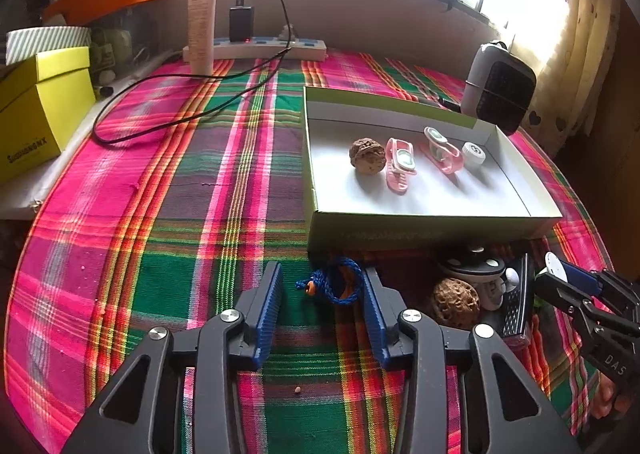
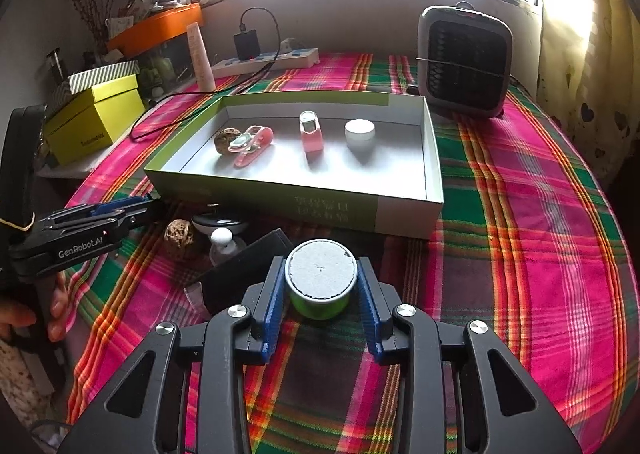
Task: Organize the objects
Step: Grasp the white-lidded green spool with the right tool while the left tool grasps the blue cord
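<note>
A shallow green box lid holds a walnut, two pink clips and a white cap. My left gripper is open over the cloth, just short of a blue cord loop. My right gripper is shut on a small green cylinder with a grey top, held in front of the box. A second walnut, a spotted white figure and a black card lie in front of the box.
A small heater stands behind the box on the right. A power strip with charger and black cable, a white tube and yellow boxes line the back left. A plaid cloth covers the table.
</note>
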`<state>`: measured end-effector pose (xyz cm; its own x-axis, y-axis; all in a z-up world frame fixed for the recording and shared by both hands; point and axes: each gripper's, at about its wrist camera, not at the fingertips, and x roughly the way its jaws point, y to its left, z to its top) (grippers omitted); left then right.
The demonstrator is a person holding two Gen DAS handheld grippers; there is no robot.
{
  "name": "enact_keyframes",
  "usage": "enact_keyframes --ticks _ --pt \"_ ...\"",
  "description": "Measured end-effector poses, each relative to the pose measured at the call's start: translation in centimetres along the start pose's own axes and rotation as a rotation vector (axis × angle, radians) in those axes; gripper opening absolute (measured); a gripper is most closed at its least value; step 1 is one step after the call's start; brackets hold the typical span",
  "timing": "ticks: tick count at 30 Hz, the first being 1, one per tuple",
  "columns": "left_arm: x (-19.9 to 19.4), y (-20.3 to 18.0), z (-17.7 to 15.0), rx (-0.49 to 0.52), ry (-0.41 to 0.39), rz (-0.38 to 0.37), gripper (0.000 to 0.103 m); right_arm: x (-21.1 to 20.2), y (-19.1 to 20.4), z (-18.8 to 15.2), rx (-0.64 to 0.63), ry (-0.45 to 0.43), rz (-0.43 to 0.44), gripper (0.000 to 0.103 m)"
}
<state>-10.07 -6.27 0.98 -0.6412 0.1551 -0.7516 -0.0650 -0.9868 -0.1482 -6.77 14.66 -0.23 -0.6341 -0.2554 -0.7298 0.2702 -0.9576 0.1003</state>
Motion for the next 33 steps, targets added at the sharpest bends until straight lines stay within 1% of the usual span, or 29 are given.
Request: enact_keyframes --ticks 4,11,19,23,27,33 --pt "0.1 0.0 0.0 -0.001 0.0 0.018 0.029 0.0 0.0 0.0 -0.005 0.004 0.01 0.036" --pt "0.2 -0.4 0.1 0.014 0.002 0.034 0.023 -0.2 0.0 -0.2 -0.021 0.007 0.022 0.035" --pt "-0.1 -0.8 -0.2 0.015 0.005 0.041 0.022 -0.2 0.0 -0.3 -0.022 0.008 0.044 0.035" --pt "-0.1 -0.8 -0.2 -0.001 0.009 0.038 0.021 -0.3 0.0 -0.3 -0.019 0.009 0.061 0.036" --pt "-0.5 -0.9 -0.4 -0.01 0.016 0.017 0.021 -0.4 -0.1 -0.1 -0.027 0.006 0.069 0.035" --pt "-0.6 -1.3 -0.6 -0.003 0.022 0.012 0.021 -0.4 -0.5 0.0 -0.028 0.009 0.066 0.035"
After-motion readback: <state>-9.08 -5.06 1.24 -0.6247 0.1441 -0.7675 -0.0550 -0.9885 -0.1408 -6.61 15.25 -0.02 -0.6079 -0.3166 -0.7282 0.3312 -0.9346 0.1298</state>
